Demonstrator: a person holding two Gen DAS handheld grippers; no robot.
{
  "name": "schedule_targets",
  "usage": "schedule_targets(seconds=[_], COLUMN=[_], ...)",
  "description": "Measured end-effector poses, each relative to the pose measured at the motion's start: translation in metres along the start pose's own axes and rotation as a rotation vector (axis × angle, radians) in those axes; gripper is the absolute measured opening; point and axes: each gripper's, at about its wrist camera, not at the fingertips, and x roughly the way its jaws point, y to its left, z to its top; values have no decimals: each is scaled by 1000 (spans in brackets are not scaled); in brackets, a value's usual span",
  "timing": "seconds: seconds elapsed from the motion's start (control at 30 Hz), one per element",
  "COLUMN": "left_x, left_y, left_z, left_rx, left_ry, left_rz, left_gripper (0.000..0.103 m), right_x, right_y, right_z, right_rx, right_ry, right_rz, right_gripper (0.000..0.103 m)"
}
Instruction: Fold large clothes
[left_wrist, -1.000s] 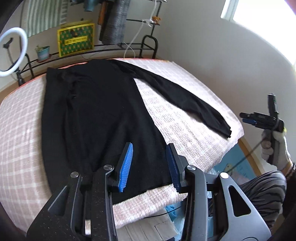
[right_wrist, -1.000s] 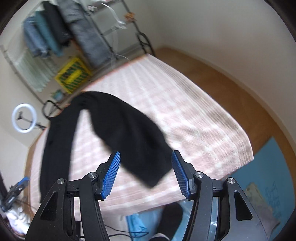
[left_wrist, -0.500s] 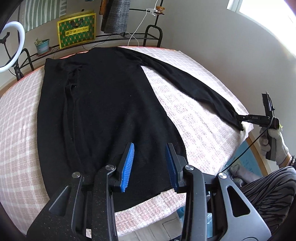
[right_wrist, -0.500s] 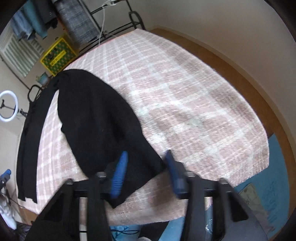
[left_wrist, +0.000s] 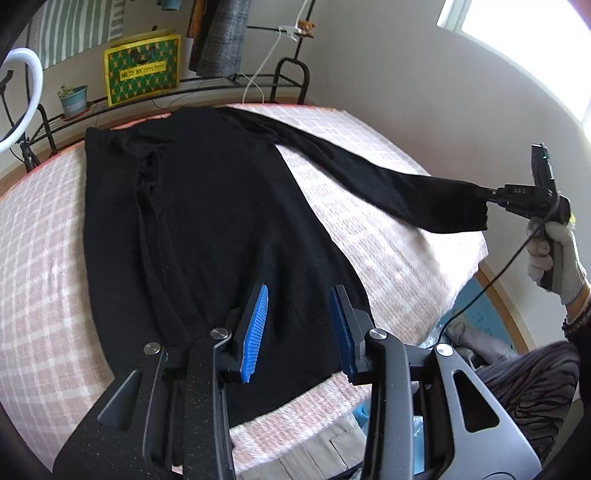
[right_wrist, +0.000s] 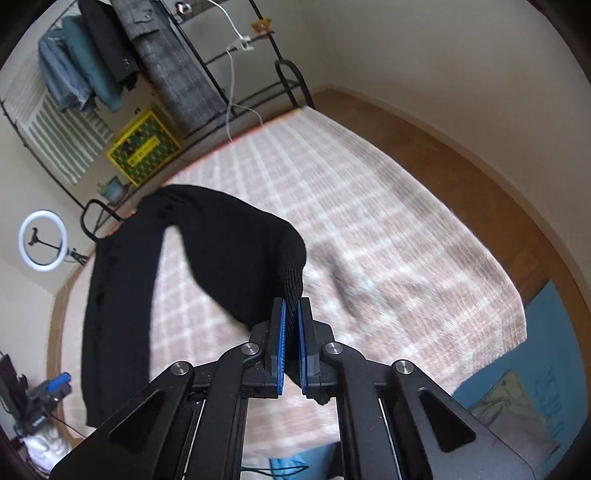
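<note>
A large black knit sweater (left_wrist: 207, 229) lies spread on a pink checked bed (left_wrist: 388, 258). Its right sleeve (left_wrist: 399, 188) stretches out to the bed's right edge, lifted off the cover. My right gripper (right_wrist: 291, 306) is shut on the sleeve's ribbed cuff (right_wrist: 293, 280); it also shows in the left wrist view (left_wrist: 491, 195), held by a gloved hand. My left gripper (left_wrist: 299, 317) is open and empty, hovering over the sweater's hem near the bed's front edge.
A clothes rack (right_wrist: 155, 55) with hanging garments, a yellow-green box (left_wrist: 142, 72) and a potted plant (left_wrist: 74, 99) stand behind the bed. A ring light (right_wrist: 43, 240) is at the left. Wooden floor (right_wrist: 461, 147) and a blue mat (right_wrist: 524, 387) lie to the right.
My right gripper closed on the sleeve cuff and lifted it off the bed. My left gripper moved in over the sweater's hem and stayed open.
</note>
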Motion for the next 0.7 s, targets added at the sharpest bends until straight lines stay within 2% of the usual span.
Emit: schedule_targets(seconds=[0.17, 0.37, 0.47, 0.53, 0.7], left_x=[-14, -35, -31, -26, -8], left_y=[27, 58, 68, 73, 78], left_z=[7, 6, -4, -10, -21], left_rx=[-136, -247, -282, -298, -335], left_ry=[-55, -126, -104, -85, -26], left_rz=[-26, -2, -6, -5, -36], left_gripper=[35, 35, 35, 35, 35], right_x=[-18, -24, -10, 11, 60], right_y=[74, 184, 240, 273, 304], right_z=[-3, -42, -79, -110, -161], right_rx=[-90, -304, -464, -584, -731], right_ry=[-40, -24, 34, 100, 245], right_rz=[93, 249, 305, 310, 272], right_gripper=[5, 5, 5, 4, 4])
